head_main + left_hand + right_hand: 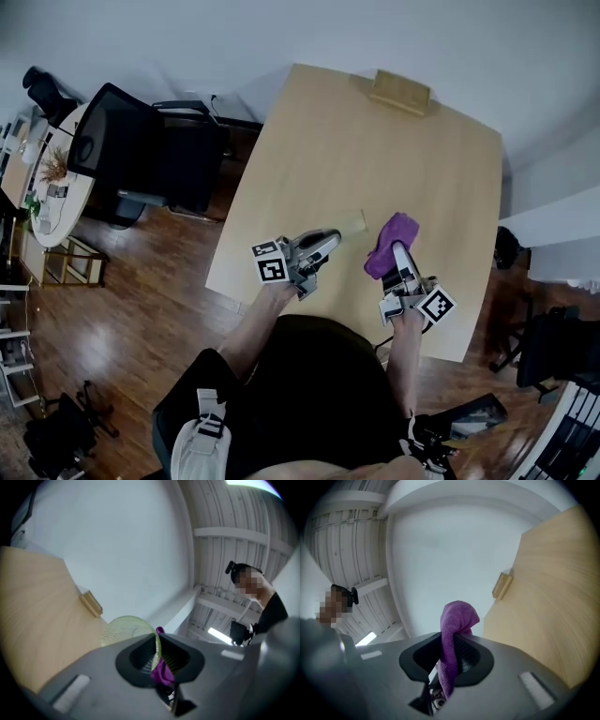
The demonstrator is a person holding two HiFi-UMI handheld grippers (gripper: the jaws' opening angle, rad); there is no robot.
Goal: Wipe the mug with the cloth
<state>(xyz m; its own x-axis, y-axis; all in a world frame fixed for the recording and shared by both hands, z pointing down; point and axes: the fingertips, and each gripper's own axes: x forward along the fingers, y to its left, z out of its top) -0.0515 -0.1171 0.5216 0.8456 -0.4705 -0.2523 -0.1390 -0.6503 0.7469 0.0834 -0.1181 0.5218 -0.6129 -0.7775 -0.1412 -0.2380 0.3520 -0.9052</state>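
Observation:
A pale green, see-through mug (352, 222) lies tilted just above the wooden table (375, 150). My left gripper (323, 246) is shut on its rim. In the left gripper view the mug's wall (123, 629) runs between the jaws of the left gripper (158, 656), and a bit of purple cloth (162, 671) shows in the gap. To the right, my right gripper (401, 255) is shut on the purple cloth (392, 242). In the right gripper view the cloth (457, 620) bulges above the right gripper (452, 656) and hangs down between its jaws. Cloth and mug are close but apart.
A small wooden block (401, 92) sits at the table's far edge, also seen as the block (91, 603) and the block (502, 585) in the gripper views. A black office chair (141, 150) stands left of the table on the wood floor.

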